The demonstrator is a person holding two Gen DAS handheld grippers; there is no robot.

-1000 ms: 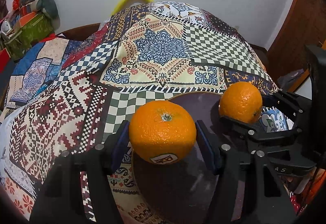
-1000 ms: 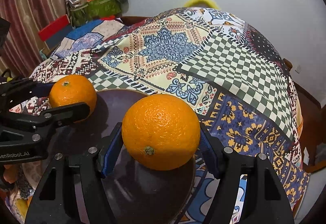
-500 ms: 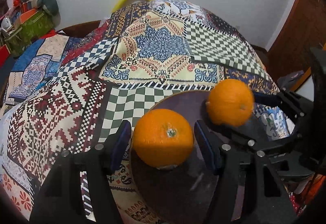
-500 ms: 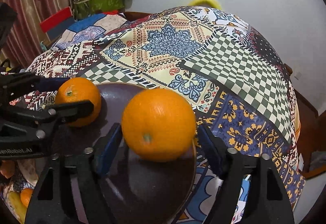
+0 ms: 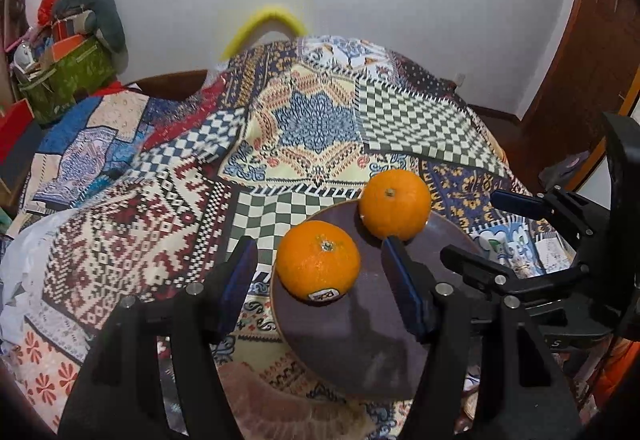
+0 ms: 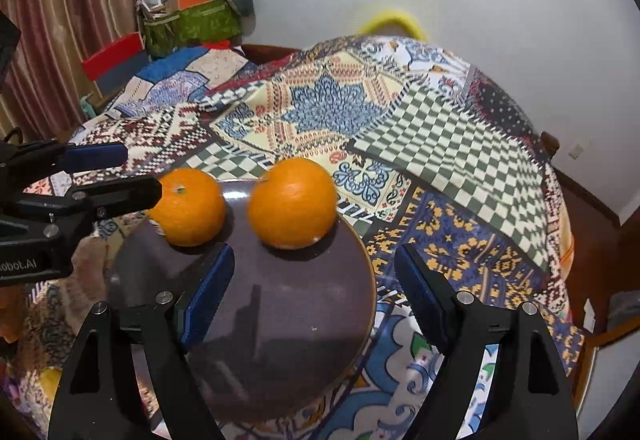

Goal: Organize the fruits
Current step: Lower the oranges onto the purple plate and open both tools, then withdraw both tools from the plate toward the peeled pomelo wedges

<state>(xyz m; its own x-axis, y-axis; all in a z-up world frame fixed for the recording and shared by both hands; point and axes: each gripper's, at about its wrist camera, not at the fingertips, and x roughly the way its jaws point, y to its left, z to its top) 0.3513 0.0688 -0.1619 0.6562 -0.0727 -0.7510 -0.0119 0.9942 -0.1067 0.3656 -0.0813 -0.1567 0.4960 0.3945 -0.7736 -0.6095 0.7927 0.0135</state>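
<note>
Two oranges lie side by side on a dark round plate [image 5: 360, 340] [image 6: 280, 320]. The stickered orange [image 5: 318, 266] [image 6: 188, 205] rests between the blue pads of my left gripper [image 5: 317, 242] [image 6: 132, 173], with a gap on each side; that gripper is open. The other orange [image 5: 394, 203] [image 6: 294, 201] sits near the plate's far edge, just beyond the tips of my right gripper [image 6: 314, 248] [image 5: 486, 228]. Its jaws stand wide apart and hold nothing.
A patchwork tablecloth [image 5: 312, 127] covers the table under the plate. A green bag with clutter [image 5: 68, 79] stands at the back left, a yellow curved object [image 5: 268, 21] behind the table, and a wooden door [image 5: 588, 59] on the right.
Both grippers have drawn back and risen from the oranges. The right jaws widened and let their orange go; it now rests on the plate. The left pads now stand clear of the stickered orange.
</note>
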